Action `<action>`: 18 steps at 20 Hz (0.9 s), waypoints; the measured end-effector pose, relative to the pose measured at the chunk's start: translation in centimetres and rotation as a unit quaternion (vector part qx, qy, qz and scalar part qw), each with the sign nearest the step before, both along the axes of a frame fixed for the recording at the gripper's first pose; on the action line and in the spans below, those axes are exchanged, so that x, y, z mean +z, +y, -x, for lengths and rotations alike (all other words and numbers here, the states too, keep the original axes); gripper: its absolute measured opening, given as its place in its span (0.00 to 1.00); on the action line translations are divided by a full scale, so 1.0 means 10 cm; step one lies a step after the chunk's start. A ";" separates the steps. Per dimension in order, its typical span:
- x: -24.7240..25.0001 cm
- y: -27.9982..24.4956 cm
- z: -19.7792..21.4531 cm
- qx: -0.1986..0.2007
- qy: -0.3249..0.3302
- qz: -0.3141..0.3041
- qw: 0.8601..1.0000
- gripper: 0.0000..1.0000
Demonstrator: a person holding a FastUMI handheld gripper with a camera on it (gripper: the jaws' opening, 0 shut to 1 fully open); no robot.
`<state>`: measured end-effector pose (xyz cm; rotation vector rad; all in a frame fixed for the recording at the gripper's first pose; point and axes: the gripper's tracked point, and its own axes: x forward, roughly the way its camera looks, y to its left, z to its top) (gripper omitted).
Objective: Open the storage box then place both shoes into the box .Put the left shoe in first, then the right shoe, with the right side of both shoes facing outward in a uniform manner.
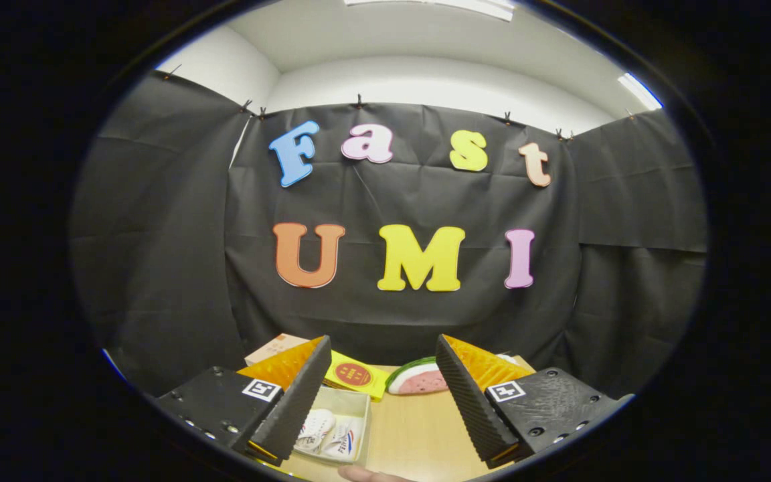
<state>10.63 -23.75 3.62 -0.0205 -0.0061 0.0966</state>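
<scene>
The gripper (383,395) hovers above the wooden table (412,428), its fingers spread wide and holding nothing. Below the left finger sits the open storage box (342,402) with both white shoes (325,434) side by side inside, so placement looks done; next, probably, only withdrawal.

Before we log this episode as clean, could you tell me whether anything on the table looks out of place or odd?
Nothing stands out. Both shoes lie inside the open storage box. The gripper hangs open above the table, holding nothing.
</scene>
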 end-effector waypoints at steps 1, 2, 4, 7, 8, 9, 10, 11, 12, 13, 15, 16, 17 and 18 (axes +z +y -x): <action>-0.01 0.00 -0.01 0.000 0.000 0.000 1.000 0.96; -0.01 0.00 -0.01 0.001 0.002 -0.002 1.000 0.96; -0.04 0.03 0.00 0.007 0.006 -0.006 1.000 0.96; -0.05 0.00 0.02 0.009 0.006 -0.009 1.000 0.96; -0.06 -0.01 0.02 0.009 0.007 -0.008 1.000 0.96; -0.07 -0.03 0.02 0.008 0.007 -0.008 1.000 0.96; -0.07 -0.05 0.02 0.008 0.007 -0.009 1.000 0.96; -0.07 -0.08 0.02 0.006 0.007 -0.009 1.000 0.96; -0.07 -0.10 0.02 0.004 0.006 -0.010 1.000 0.96; -0.06 -0.13 0.02 0.002 0.005 -0.011 1.000 0.96; -0.04 -0.16 0.02 -0.002 0.006 -0.014 1.000 0.96; -0.03 -0.16 0.02 -0.003 0.006 -0.016 1.000 0.96; -0.02 -0.16 0.01 -0.004 0.007 -0.017 1.000 0.96; -0.01 -0.17 0.01 -0.005 0.008 -0.019 1.000 0.96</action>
